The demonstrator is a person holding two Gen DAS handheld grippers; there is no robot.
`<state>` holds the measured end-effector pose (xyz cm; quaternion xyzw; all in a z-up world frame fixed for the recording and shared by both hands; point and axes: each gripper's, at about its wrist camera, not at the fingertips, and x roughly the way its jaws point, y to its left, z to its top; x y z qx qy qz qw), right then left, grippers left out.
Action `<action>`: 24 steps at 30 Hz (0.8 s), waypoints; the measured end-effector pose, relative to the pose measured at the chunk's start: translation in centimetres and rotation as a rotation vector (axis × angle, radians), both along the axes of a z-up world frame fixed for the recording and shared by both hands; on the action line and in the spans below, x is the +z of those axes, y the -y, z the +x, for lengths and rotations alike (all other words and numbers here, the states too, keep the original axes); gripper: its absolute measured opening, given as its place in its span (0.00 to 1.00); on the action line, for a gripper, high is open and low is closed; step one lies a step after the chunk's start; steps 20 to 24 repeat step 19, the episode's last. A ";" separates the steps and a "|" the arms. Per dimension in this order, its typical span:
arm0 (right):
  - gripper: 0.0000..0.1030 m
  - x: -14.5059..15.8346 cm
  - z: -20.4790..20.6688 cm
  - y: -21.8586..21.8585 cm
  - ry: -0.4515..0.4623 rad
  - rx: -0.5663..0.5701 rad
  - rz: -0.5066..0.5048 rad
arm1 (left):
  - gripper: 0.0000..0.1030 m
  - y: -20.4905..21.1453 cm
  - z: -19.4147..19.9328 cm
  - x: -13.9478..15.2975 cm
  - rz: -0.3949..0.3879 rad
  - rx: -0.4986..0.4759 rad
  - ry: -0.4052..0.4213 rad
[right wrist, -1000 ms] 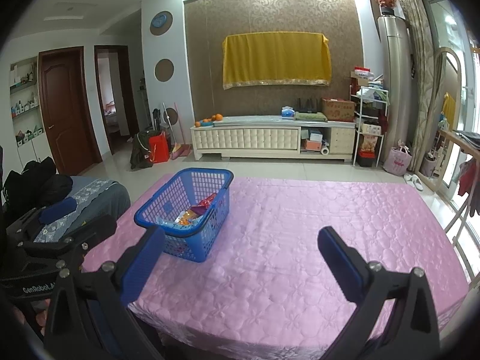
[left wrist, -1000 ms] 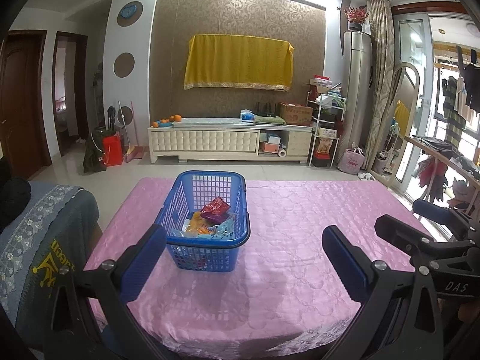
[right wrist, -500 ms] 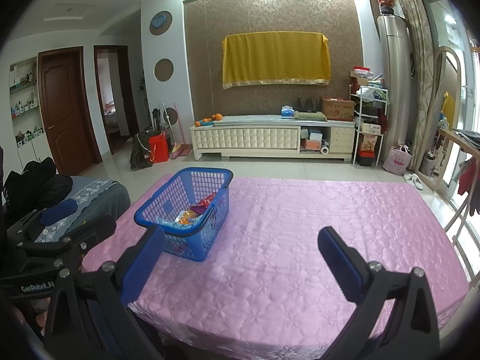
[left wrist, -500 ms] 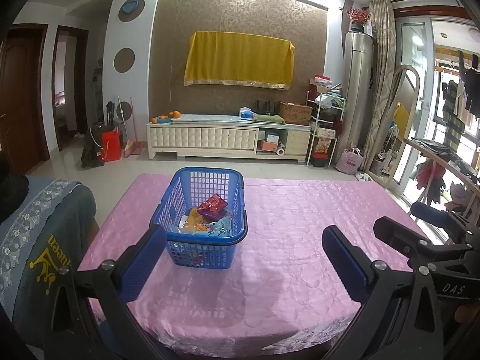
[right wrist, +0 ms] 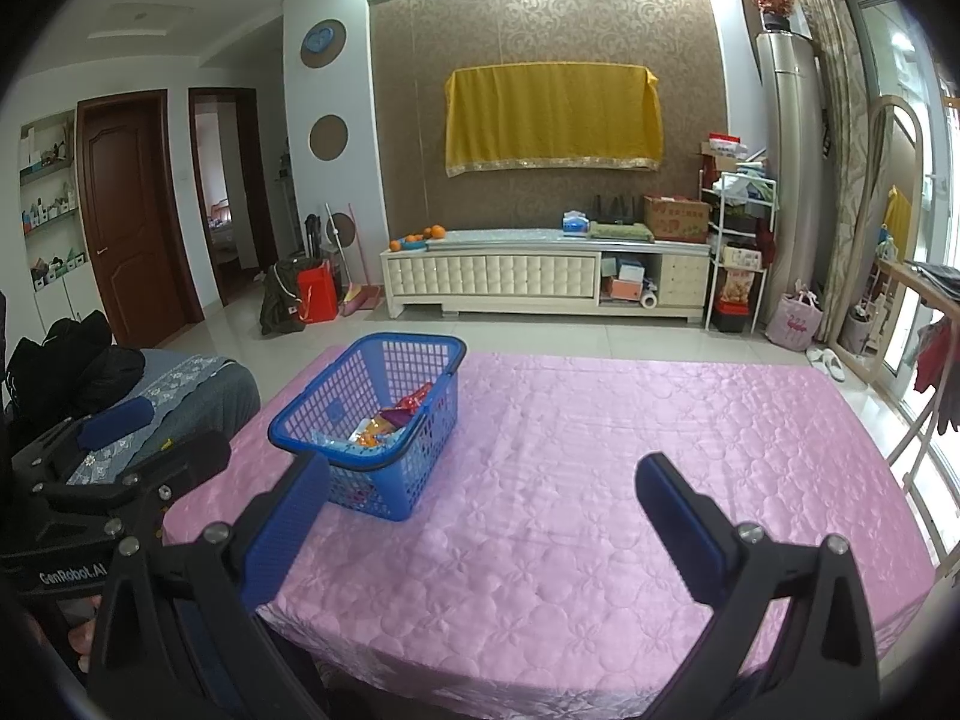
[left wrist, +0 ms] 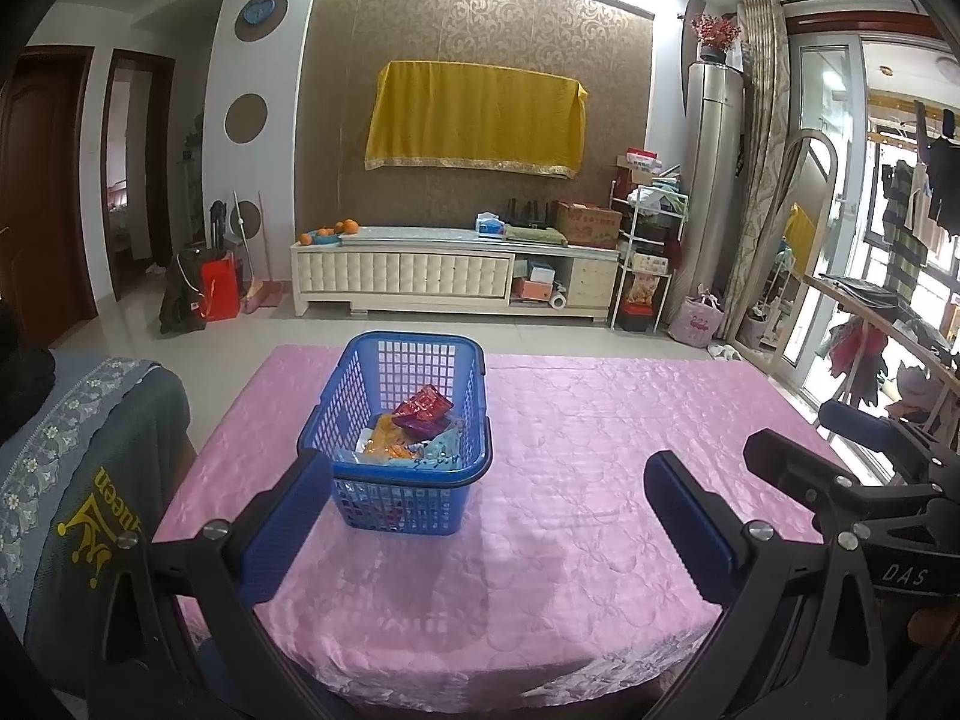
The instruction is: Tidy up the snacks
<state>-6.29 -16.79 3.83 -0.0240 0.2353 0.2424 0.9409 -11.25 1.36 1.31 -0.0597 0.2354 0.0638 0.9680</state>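
A blue plastic basket (left wrist: 354, 402) stands on the pink quilted table (left wrist: 570, 450), left of centre. It holds several snack packets, with a red packet (left wrist: 422, 407) on top. The basket also shows in the right wrist view (right wrist: 336, 402). My left gripper (left wrist: 489, 510) is open and empty, held back from the table's near edge, just short of the basket. My right gripper (right wrist: 480, 516) is open and empty, to the right of the basket. The right gripper's body (left wrist: 852, 480) shows at the right of the left wrist view. The left gripper's body (right wrist: 108, 480) shows at the left of the right wrist view.
A chair with a grey cover (left wrist: 72, 480) stands at the table's left side. A white TV cabinet (left wrist: 450, 276) lines the far wall. A shelf rack (left wrist: 648, 258) and a drying rack (left wrist: 888, 324) stand on the right.
The left wrist view has drifted slightly right and back, so the basket sits a little further left in it. Both grippers stay open and empty.
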 end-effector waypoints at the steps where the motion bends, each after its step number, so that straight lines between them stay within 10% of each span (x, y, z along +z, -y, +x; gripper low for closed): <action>1: 1.00 0.0 0.0 0.0 0.000 -0.001 0.000 | 1.00 0.0 0.0 0.0 0.000 -0.001 0.000; 24: 1.00 0.0 -0.1 0.0 0.008 -0.001 -0.017 | 1.00 -0.3 -0.1 0.0 -0.008 0.004 -0.004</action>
